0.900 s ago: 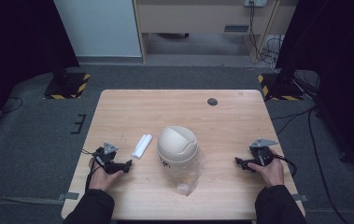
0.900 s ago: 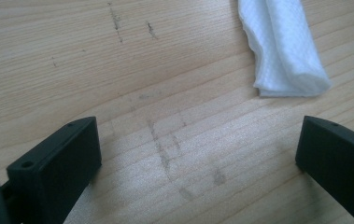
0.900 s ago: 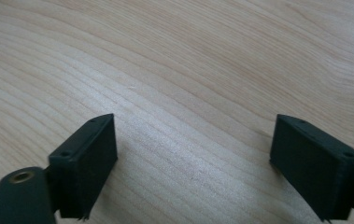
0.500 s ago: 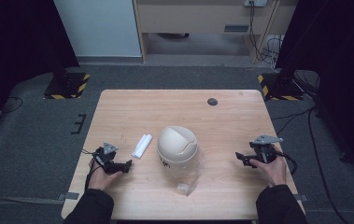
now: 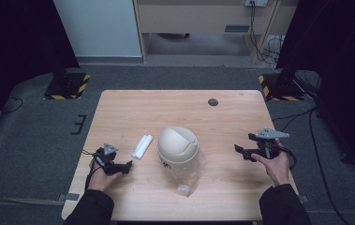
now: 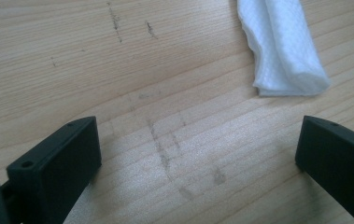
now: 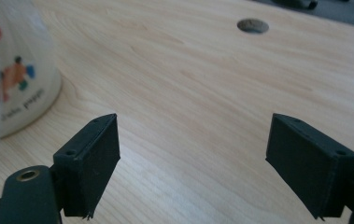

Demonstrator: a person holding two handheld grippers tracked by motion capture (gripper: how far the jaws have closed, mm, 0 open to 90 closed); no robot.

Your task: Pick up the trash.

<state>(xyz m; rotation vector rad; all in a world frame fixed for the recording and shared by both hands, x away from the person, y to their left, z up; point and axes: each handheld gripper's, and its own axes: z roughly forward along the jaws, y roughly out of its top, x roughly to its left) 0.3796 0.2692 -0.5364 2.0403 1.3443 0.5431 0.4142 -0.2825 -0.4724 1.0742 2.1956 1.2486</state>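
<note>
My left gripper (image 5: 127,165) sits low over the table (image 5: 133,108), jaws wide apart with bare wood between them. The folded white tissue (image 5: 143,146) lies just ahead of it and slightly to its right, untouched; it shows close beyond the jaws in the left gripper view (image 6: 282,46). My right gripper (image 5: 239,150) also stands spread and empty, pointing toward the cream bin (image 5: 177,145), which sits off to its left with a clear bag (image 5: 187,178) around it.

A recording lab: wooden table (image 5: 119,112) amid black curtains (image 5: 20,42) and hazard-striped stand bases (image 5: 67,86).
</note>
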